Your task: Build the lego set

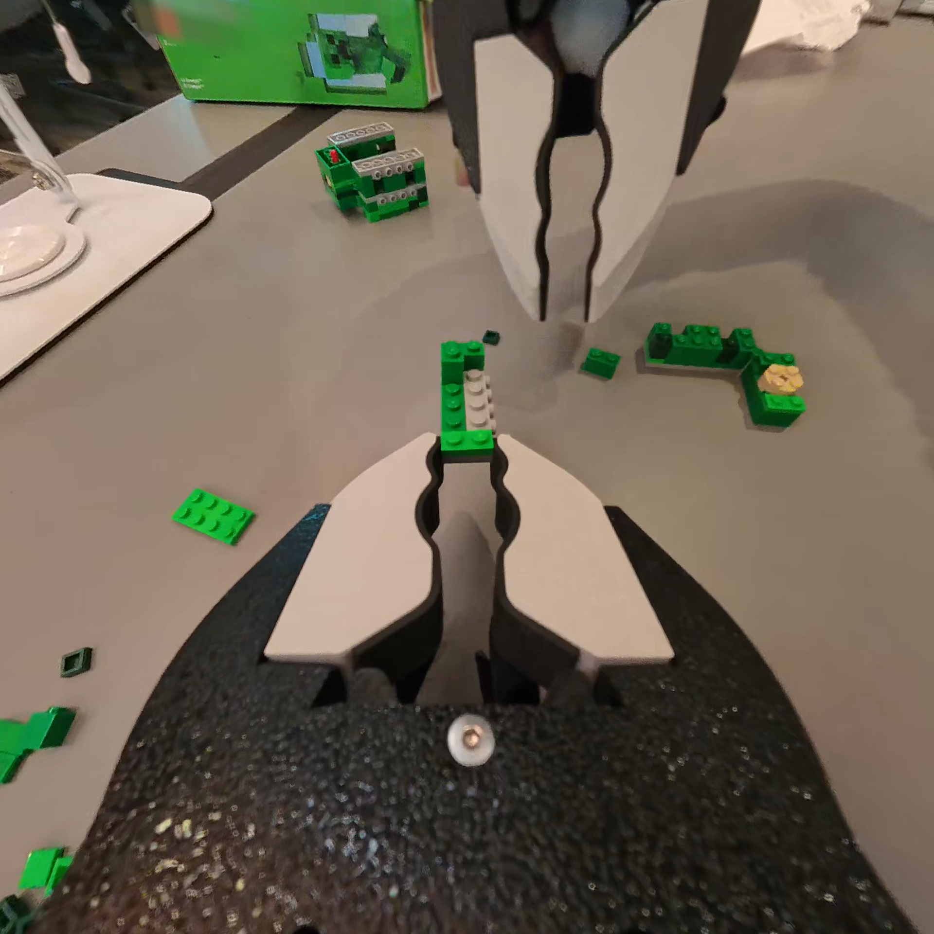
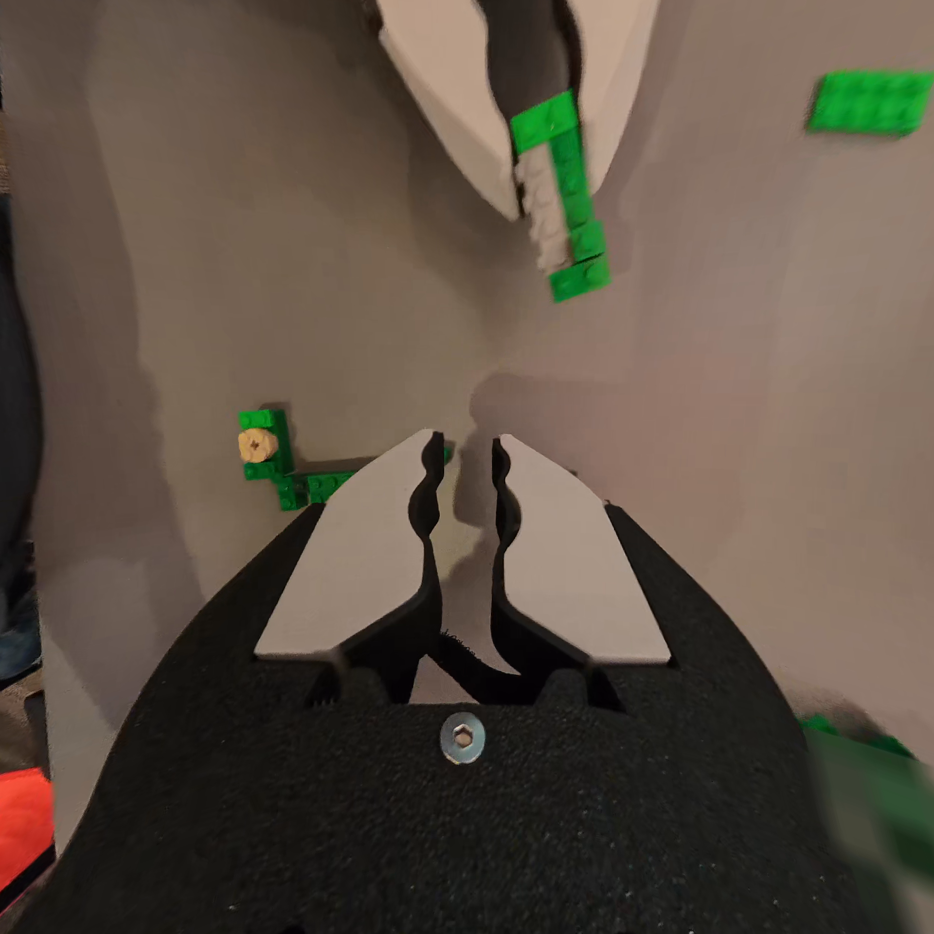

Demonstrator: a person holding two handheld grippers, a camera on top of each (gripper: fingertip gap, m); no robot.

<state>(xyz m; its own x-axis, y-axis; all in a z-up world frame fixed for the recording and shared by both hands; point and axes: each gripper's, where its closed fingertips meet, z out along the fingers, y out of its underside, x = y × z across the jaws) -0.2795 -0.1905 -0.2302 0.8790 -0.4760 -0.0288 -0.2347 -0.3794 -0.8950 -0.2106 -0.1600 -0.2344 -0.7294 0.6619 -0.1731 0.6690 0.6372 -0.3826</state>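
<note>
My left gripper [image 1: 467,442] is shut on the near end of a long green and grey brick assembly [image 1: 465,394], which points away from it just above the grey table [image 1: 303,354]. My right gripper [image 1: 565,318] comes in from the far side, jaws slightly apart and empty, its tips just right of the assembly's far end. In the right wrist view my right gripper [image 2: 467,439] is open over bare table, and the left gripper [image 2: 558,202] holds the assembly [image 2: 576,202] opposite it. An L-shaped green assembly [image 1: 722,359] with a tan round piece [image 1: 782,379] lies to the right; it also shows in the right wrist view [image 2: 283,480].
A small green plate [image 1: 600,361] and a dark green tile [image 1: 490,336] lie near the right gripper's tips. A green and grey built block [image 1: 374,177] and a green box [image 1: 298,50] stand farther back. A green plate [image 1: 213,515], loose green pieces [image 1: 30,733] and a white mat [image 1: 101,227] are at left. About 8 centimeters separates my left fingertips from my right.
</note>
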